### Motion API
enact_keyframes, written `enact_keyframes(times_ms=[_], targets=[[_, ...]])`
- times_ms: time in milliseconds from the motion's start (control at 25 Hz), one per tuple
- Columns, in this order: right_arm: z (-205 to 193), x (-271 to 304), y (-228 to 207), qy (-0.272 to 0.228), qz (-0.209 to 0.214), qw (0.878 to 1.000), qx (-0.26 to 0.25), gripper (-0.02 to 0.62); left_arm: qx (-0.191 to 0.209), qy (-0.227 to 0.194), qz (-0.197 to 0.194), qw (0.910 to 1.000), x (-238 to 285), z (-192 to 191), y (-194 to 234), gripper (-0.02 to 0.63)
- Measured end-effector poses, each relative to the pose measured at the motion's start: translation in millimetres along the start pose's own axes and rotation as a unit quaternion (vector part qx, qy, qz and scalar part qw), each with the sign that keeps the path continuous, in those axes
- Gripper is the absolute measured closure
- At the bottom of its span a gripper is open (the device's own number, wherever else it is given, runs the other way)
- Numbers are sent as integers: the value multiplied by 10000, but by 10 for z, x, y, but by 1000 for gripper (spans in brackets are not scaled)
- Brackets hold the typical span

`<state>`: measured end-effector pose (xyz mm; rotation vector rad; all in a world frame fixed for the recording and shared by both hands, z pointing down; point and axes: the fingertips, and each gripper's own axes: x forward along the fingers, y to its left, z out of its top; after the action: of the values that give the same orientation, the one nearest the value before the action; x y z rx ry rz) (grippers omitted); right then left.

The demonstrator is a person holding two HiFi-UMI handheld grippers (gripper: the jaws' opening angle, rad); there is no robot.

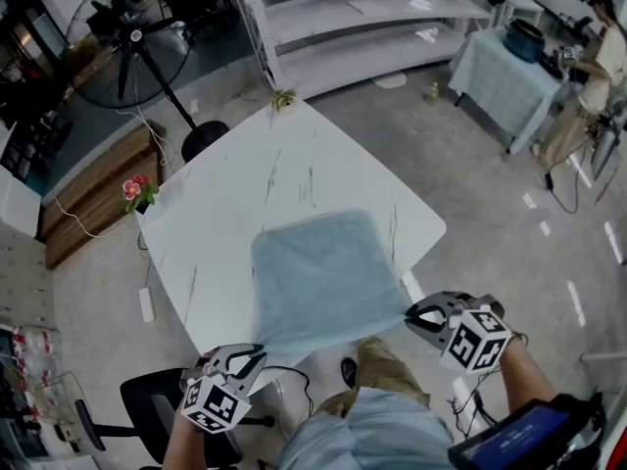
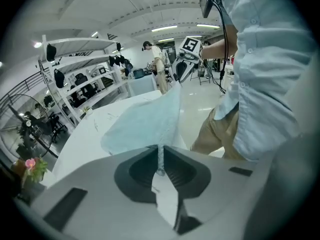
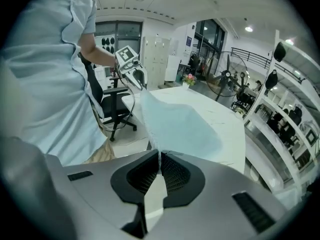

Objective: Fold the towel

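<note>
- The towel (image 1: 323, 277), pale blue, lies spread over the near part of a white marble-look table (image 1: 225, 189); its far portion rests flat on the tabletop, while its near edge is raised off the table and stretched between the 2 grippers.
- The left gripper (image 1: 253, 354) is at the towel's near-left corner; in the left gripper view its 2 dark pads are closed tight on a thin strip of the cloth, which rises straight out from between them.
- The right gripper (image 1: 413, 313) is at the near-right corner; in the right gripper view its ribbed pads are likewise pinched together on the towel's edge, and the fabric fans away from them toward the table.
- Both grippers sit past the table's near corner, well apart from each other, with the cloth's near hem running taut between them.
- The person wears a light blue shirt (image 1: 367, 434) and tan trousers.
- A small pot of pink flowers (image 1: 137, 192) stands at the table's left corner; a standing fan (image 1: 132, 37) is beyond it on the floor.
- White shelves (image 1: 372, 13) line the far wall; a black office chair (image 1: 147, 399) stands near the left gripper.
</note>
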<state>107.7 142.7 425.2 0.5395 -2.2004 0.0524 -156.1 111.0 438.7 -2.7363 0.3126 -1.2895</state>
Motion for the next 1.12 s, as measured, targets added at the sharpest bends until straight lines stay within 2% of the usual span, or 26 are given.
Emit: enact_keyframes(times_ms=[200,360,640,840,1120], targets=[[188,-133,-370,-410,-170,9985,328,563,-146,-336,207,9991,-116,251,407,569],[339,-183,-779,-643,-276,9951,695,565,-406,-432,322,9977,-134,478,841,569],[455,-97,-1441,-872,-226,9906,1029,564,-875,-605,344,9937,48,592,1511,569],[439,129,-1865,-798,-155,9891,1227,563,-1245,-463,325,9906,323,494,1908,569],[234,641,-2275,-532,63,9850,1641,563,-1840,47,93,9829,829,152,2207,569]])
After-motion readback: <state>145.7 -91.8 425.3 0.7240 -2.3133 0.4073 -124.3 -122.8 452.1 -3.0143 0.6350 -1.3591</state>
